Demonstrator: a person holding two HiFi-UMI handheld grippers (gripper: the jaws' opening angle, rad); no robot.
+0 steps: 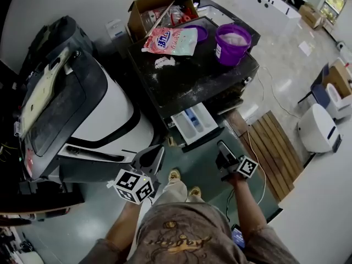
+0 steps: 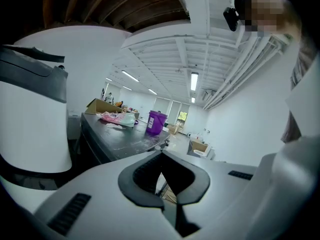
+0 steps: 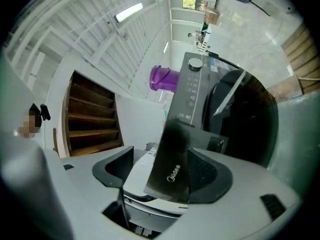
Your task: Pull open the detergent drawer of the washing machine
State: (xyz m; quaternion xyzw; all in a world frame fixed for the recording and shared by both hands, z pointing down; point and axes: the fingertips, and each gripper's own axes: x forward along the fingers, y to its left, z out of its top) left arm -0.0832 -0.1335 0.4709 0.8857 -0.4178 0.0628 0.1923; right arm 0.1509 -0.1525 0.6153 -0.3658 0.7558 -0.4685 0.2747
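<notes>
The dark washing machine (image 1: 192, 78) stands ahead of me, and its white detergent drawer (image 1: 190, 122) sticks out of the front toward me. My right gripper (image 1: 221, 146) hangs just off the drawer's right front corner. In the right gripper view the drawer's black front panel (image 3: 172, 164) stands between the jaws of the right gripper (image 3: 162, 158). They are open, with a gap on the left side. My left gripper (image 1: 154, 150) is lower left of the drawer, apart from it. The left gripper (image 2: 161, 153) is shut, tips meeting on nothing.
On the machine's top sit a purple bucket (image 1: 232, 43), a pink detergent bag (image 1: 171, 40) and a cardboard box (image 1: 157, 12). A white machine with a dark lid (image 1: 82, 114) stands close on the left. A wooden pallet (image 1: 275, 153) lies on the right. My feet (image 1: 181, 183) are below the drawer.
</notes>
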